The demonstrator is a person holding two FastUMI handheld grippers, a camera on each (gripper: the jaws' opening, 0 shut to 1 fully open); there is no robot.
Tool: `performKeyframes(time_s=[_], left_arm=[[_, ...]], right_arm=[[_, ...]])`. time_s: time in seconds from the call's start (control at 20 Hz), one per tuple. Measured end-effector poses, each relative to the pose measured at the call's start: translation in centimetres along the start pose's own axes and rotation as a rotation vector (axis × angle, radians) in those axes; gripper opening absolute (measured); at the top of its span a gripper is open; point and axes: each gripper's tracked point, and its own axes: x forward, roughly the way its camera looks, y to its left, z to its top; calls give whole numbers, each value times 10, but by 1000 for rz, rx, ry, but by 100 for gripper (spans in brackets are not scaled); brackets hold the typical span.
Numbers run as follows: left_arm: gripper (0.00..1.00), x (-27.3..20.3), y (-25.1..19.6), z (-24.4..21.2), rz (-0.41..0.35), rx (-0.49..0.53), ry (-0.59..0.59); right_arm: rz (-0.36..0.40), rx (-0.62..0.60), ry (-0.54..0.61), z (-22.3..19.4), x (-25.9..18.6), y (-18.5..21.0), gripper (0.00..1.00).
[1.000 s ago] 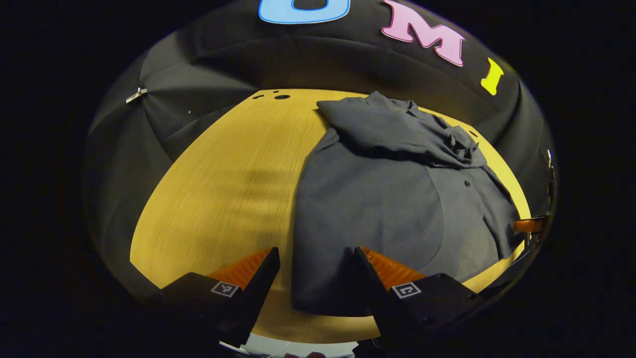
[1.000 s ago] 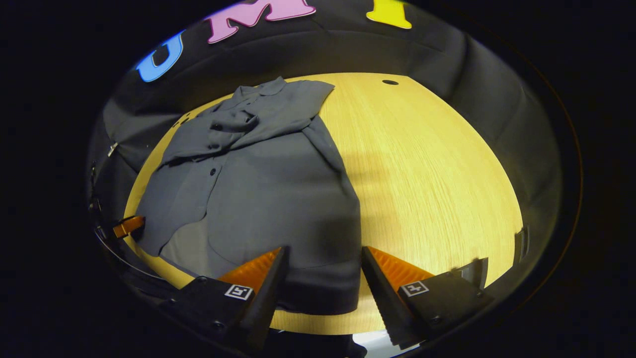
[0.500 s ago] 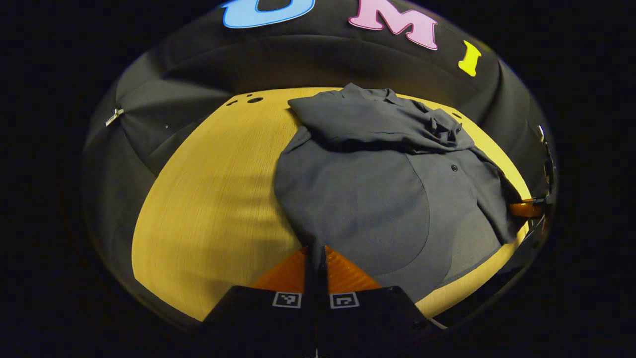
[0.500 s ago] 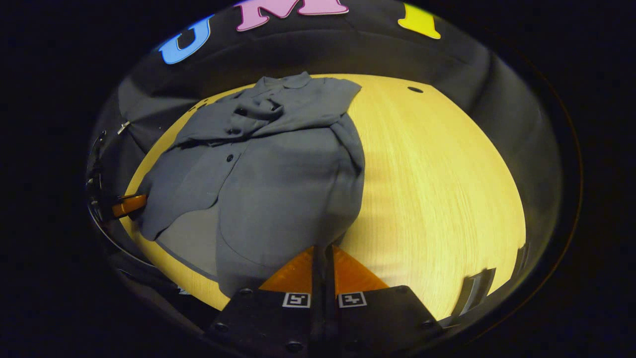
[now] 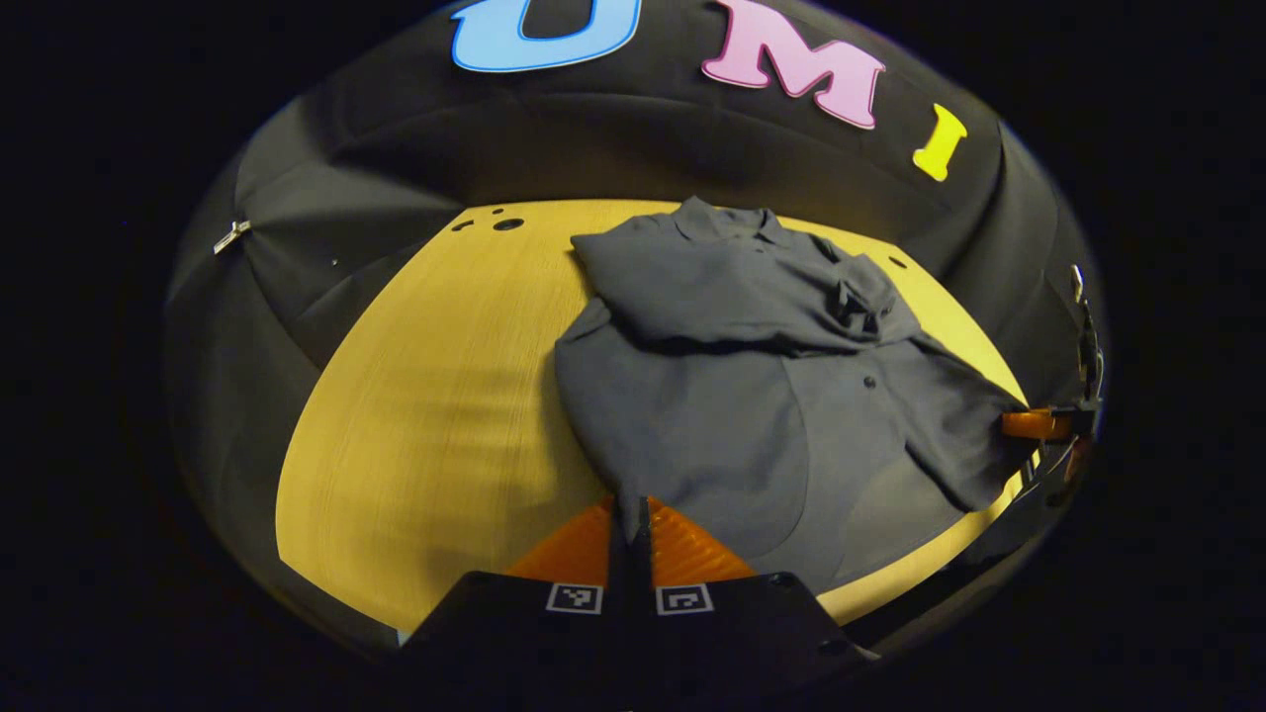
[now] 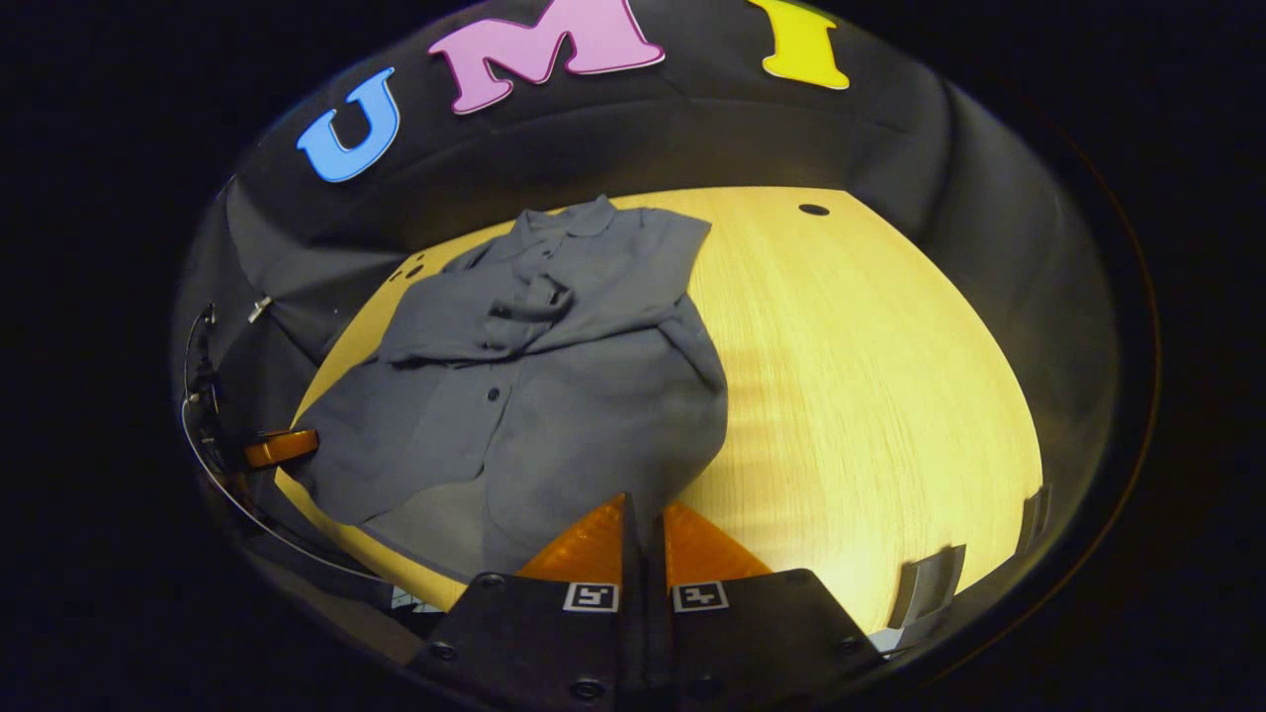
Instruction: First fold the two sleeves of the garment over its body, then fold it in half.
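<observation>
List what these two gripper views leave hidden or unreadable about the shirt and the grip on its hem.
- Left gripper, left gripper view: the hem corner of the shirt disappears between its closed fingers.
- Right gripper, right gripper view: likewise.
- Sleeve ends: bunched in folds by the collar.
- Table: hidden under the shirt.

Warm overhead light brightens the table (image 6: pixel 870 396), surroundings stay dim, and strong fisheye bending warps the soft-focus edges.
</observation>
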Motion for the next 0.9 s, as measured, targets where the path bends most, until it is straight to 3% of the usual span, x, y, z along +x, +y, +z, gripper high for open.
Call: performKeyframes(time_s=[0.5,0.55,0.6,0.9], left_arm=[[5,-12,-1,131,-20,-26,-216],[2,-10,2,140,-19,-39,-227],[6,-7,3,148,-22,-50,-237],[5,14,8,201,-25,-51,-291]], right_arm=[[35,87,-256,135,-23,4,5],[38,88,-274,147,-23,5,5],[44,85,-291,158,-24,6,5],[55,88,-358,211,-5,9,5]])
